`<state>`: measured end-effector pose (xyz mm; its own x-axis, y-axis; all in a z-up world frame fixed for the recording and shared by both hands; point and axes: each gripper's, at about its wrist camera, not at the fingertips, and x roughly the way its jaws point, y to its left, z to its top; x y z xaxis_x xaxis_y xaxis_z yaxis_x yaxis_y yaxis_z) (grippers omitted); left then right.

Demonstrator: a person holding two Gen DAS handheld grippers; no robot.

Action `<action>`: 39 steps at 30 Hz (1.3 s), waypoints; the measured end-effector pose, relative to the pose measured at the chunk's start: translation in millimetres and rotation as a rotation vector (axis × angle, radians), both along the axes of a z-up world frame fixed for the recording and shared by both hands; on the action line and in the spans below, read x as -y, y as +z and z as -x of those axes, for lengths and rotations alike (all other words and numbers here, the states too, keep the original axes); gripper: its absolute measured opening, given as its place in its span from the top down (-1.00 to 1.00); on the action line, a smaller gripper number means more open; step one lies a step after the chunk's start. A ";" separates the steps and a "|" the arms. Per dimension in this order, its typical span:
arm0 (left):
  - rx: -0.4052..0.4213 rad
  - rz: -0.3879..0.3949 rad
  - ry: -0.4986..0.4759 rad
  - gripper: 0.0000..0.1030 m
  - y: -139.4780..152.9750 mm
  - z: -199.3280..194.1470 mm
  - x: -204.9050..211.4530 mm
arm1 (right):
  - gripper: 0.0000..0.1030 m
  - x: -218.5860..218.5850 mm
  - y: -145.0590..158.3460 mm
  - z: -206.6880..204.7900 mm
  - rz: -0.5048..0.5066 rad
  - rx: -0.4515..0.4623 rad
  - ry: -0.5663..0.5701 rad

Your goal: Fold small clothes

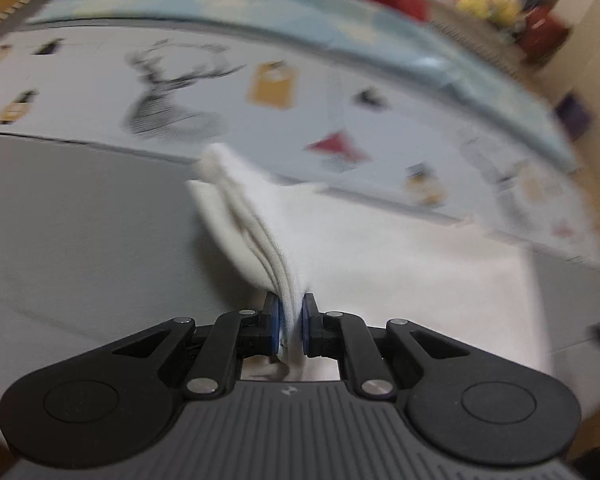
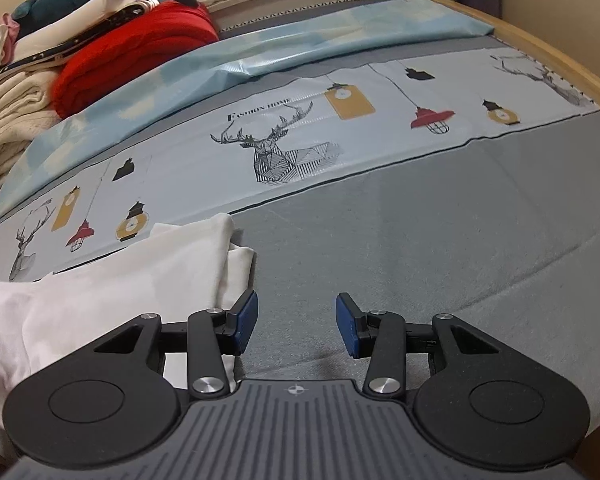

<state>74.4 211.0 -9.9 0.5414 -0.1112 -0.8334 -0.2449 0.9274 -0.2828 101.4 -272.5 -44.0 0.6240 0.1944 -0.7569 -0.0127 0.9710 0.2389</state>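
Note:
A white garment lies on the grey bed surface. My left gripper is shut on a bunched, several-layered edge of it and lifts that edge off the bed; the view is motion-blurred. In the right wrist view the same white garment lies at the left, partly folded, with a doubled corner near my left finger. My right gripper is open and empty, over bare grey fabric just right of the garment's edge.
A pale cloth printed with deer and lanterns runs across the bed behind the garment. A light blue sheet lies beyond it. A red blanket, cream knitwear and plush toys are stacked at the far left. A wooden bed rim curves on the right.

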 end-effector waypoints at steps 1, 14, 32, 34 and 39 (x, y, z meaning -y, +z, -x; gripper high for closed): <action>0.027 0.042 -0.027 0.79 6.0 -0.9 8.5 | 0.13 2.0 1.1 1.3 0.007 0.007 0.003; 0.122 0.336 -0.252 0.81 22.0 -63.8 171.8 | 0.13 34.4 -1.4 8.0 0.035 0.013 -0.028; 0.098 0.309 -0.378 0.61 18.3 -68.3 195.9 | 0.09 3.9 -12.0 -9.2 -0.175 -0.092 0.035; 0.051 0.251 -0.411 0.61 11.6 -59.6 184.8 | 0.09 -9.2 -17.6 -13.6 -0.214 -0.141 0.076; -0.014 0.193 -0.493 0.61 -7.6 -39.2 168.6 | 0.58 -45.9 -25.1 -12.5 -0.177 -0.211 0.225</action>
<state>113.6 42.4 -17.5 0.3753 -0.5016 -0.7795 0.2023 0.8650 -0.4592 113.9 -226.6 -69.1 0.3839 0.4490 -0.8068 -0.1534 0.8927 0.4237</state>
